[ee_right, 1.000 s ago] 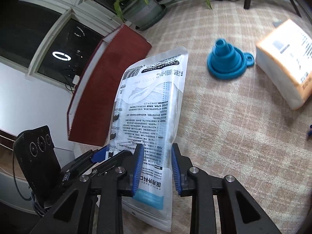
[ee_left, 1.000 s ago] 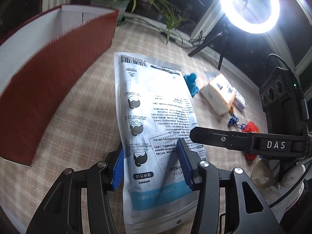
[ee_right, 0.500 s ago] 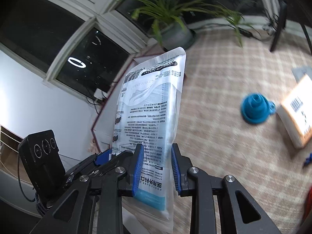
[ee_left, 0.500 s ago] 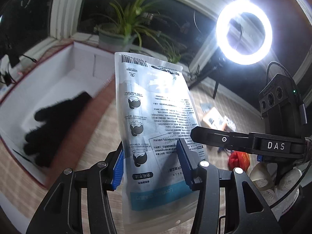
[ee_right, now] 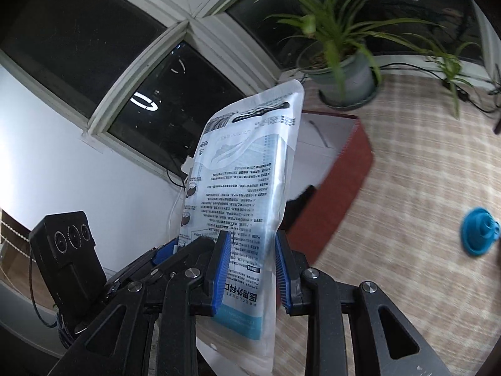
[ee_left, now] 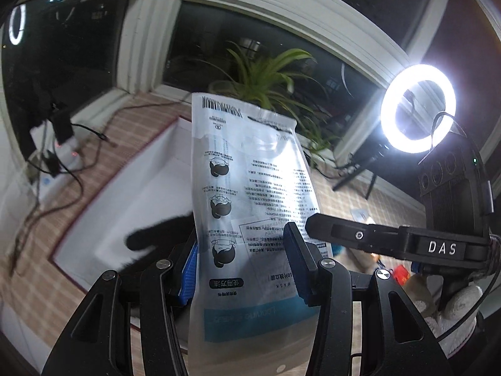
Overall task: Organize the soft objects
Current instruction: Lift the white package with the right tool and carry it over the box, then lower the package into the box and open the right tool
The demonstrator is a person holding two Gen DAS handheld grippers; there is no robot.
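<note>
I have the mask packet [ee_left: 250, 188] pinched upright by both the left hand-held gripper [ee_left: 241, 269] and right hand-held gripper [ee_right: 253, 271], above the red box [ee_right: 338, 194]. Only my left view shows the ring light [ee_left: 418, 108]; only my right shows the blue funnel [ee_right: 479, 230].

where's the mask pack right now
The mask pack is held upright off the floor, clamped in both the left gripper and right gripper, in front of the open red box under the window.
</note>
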